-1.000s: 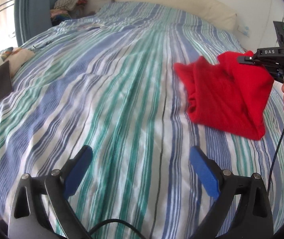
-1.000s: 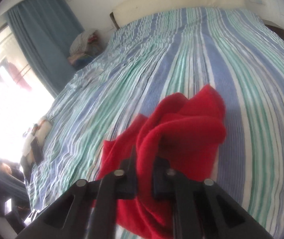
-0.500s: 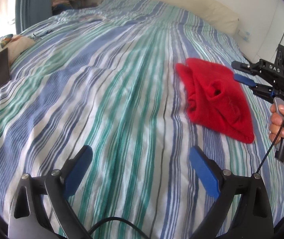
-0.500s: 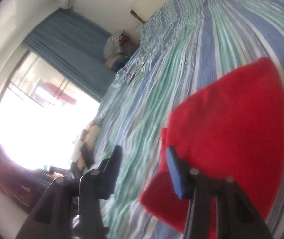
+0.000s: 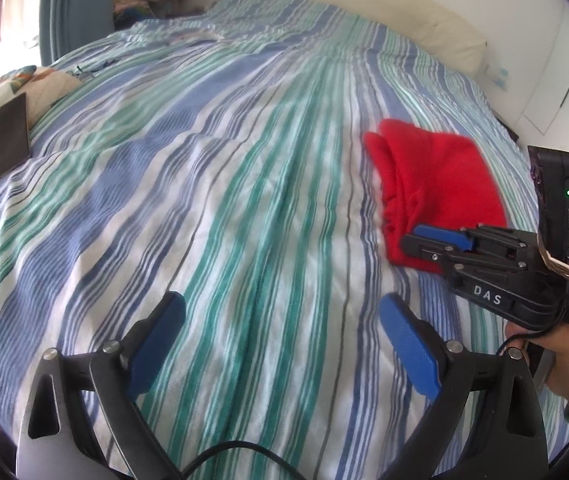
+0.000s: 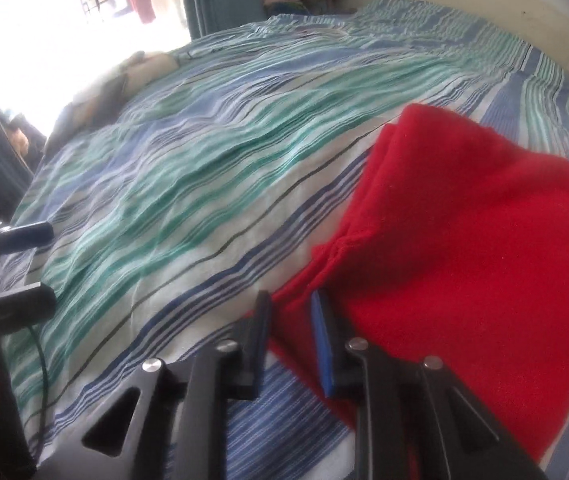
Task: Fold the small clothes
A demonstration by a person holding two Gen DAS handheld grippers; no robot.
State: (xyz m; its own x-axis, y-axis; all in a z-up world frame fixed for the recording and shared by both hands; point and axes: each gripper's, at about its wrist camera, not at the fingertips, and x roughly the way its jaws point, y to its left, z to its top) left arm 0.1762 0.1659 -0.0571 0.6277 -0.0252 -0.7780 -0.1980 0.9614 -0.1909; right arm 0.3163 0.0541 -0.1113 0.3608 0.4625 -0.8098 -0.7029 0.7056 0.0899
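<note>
Red garment edge sits between right gripper jaws just closing, not yet pinched; a thin bite could slip. Left gripper open, at nine o'clock.

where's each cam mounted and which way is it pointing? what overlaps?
Left wrist: on the left tongs, angled down over the striped bed; shows the open blue pads, right tongs, a hand.
Right wrist: on the right tongs, low at the red garment corner; left tongs at frame edge.
Shared: garment, bed, curtain.
</note>
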